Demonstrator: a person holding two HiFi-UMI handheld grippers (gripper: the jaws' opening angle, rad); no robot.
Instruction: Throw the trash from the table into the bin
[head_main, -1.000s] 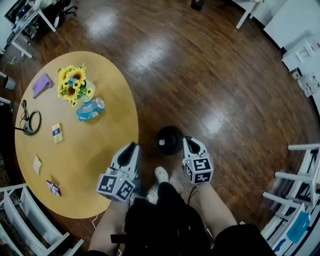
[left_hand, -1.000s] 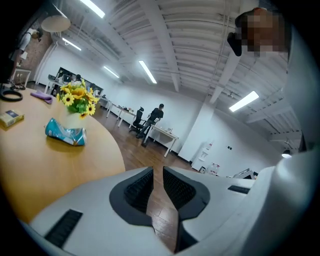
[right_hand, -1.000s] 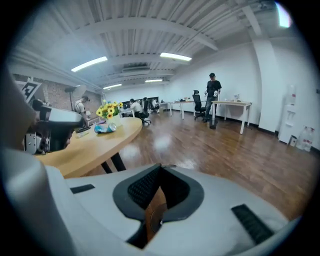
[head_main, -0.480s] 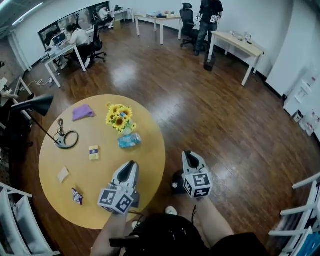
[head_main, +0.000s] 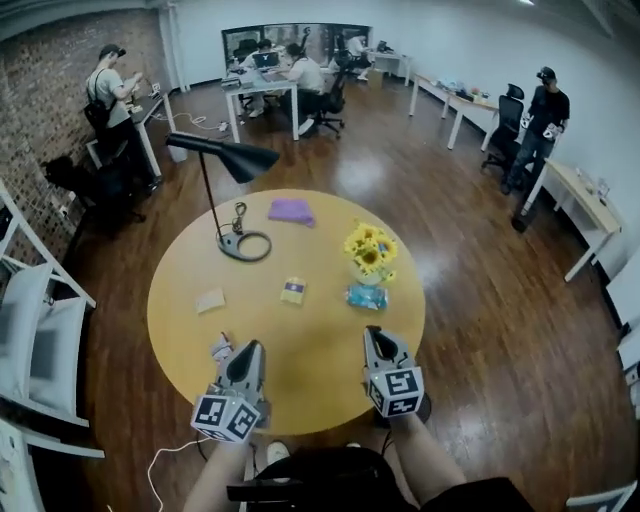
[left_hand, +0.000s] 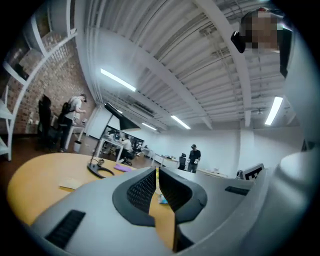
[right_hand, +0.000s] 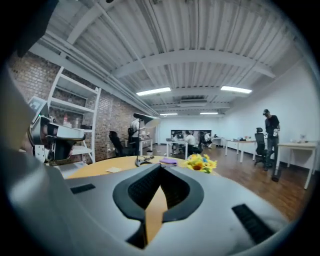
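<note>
Wooden floor (head_main: 480, 300), dark and glossy, runs the whole room; desks with seated people at twelve o'clock, one person standing at two o'clock, another by the brick wall at ten.

Round table (head_main: 320, 345), pale wood, directly before me; clock positions below are read on its top, six nearest my body.

Black desk lamp (head_main: 222, 158), base at eleven o'clock, shade leaning out over the rim.

My left gripper (head_main: 250, 347) hangs over the table at seven o'clock, pointing toward the centre; its fingers have just been closing and now meet, nothing between them.

My right gripper (head_main: 371, 333) hangs at four o'clock, roughly parallel to the left; fingers pressed together, also bare.

Sunflowers (head_main: 370, 250) in a small vase, two o'clock, upright.

Purple cloth (head_main: 291, 211), twelve o'clock, lying flat near the far rim.

Trash, four pieces, all on the tabletop and none of them touched: blue crumpled packet (head_main: 366, 296) at three o'clock, just beside the vase, ahead of my right gripper; yellow packet (head_main: 292, 291) near the centre; beige paper scrap (head_main: 210, 300) at nine o'clock; small crumpled wrapper (head_main: 221, 350) at eight o'clock, just beside my left gripper's tip, on its nine o'clock side.
</note>
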